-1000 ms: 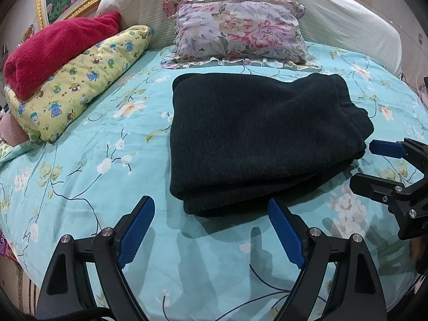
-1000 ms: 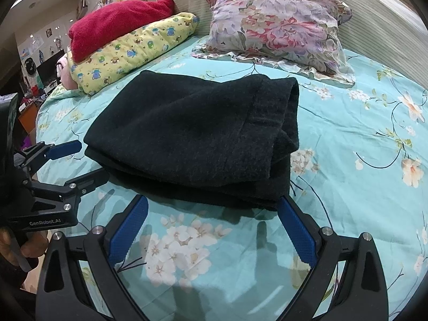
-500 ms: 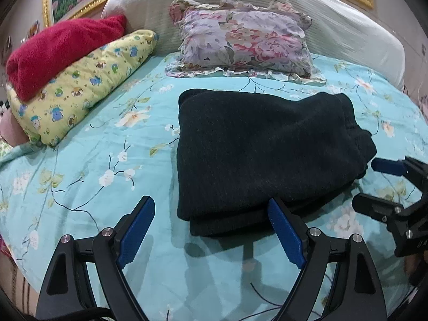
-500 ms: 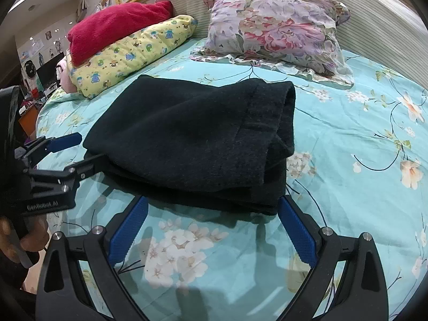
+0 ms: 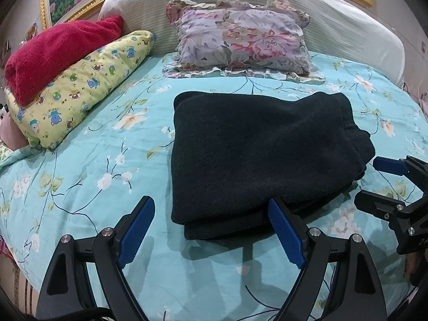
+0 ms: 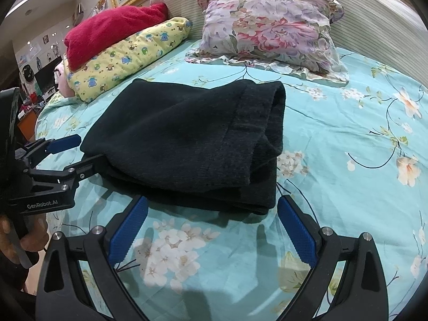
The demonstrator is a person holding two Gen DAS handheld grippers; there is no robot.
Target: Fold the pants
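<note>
The dark pants (image 5: 262,155) lie folded into a thick rectangle on the turquoise floral bedsheet (image 5: 88,176). My left gripper (image 5: 211,222) is open just in front of the stack's near left corner, and its right fingertip overlaps the front edge. In the right wrist view the pants (image 6: 192,139) show their rolled end on the right. My right gripper (image 6: 211,224) is open in front of the near edge, holding nothing. The left gripper (image 6: 85,151) appears there at the pants' left side. The right gripper (image 5: 374,184) shows beside the pants' right end.
A floral pillow (image 5: 240,34) leans on the striped headboard (image 5: 347,26) behind the pants. A yellow cartoon-print pillow (image 5: 80,91) with a red blanket (image 5: 53,53) on it lies at the left. A hand (image 6: 24,240) holds the left gripper's handle.
Both grippers have crept forward, so the pants' near edge now sits closer to the fingertips. The left gripper has shifted toward the stack's front left corner. The pants have not moved.
</note>
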